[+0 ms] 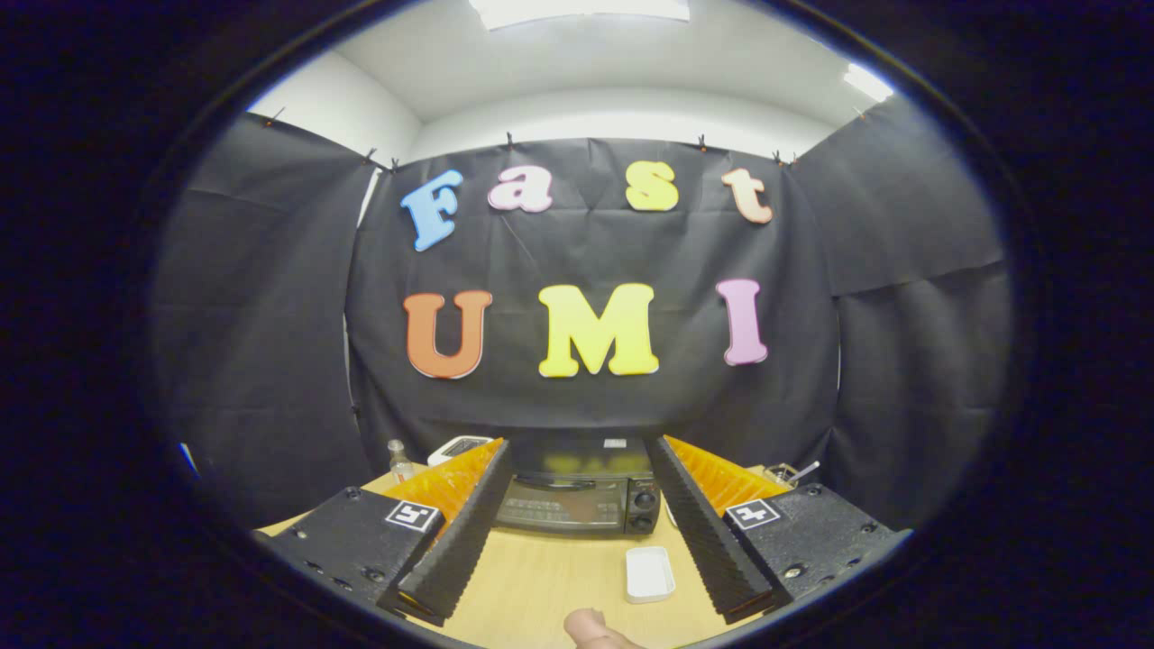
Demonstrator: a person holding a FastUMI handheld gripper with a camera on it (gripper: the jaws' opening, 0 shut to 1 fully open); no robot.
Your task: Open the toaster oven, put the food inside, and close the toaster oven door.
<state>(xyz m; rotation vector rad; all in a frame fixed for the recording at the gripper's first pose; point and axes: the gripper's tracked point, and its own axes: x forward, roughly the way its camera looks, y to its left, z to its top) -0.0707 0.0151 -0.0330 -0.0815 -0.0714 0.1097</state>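
The gripper point(577, 455) hangs spread wide above the wooden table point(541, 586), grasping nothing. One toaster oven point(577, 494), door closed, stands at 12 o'clock between and beyond the fingertips, against the black cloth wall. One small white tray point(650, 574) lies on the table short of the oven, toward 1 o'clock, apart from both fingers. At 11 o'clock, beside the oven, stand one small bottle point(398, 461) and one white device point(458, 448). At 6 o'clock a fingertip point(595, 630) of a person shows. Nothing lies between fingers and oven door.
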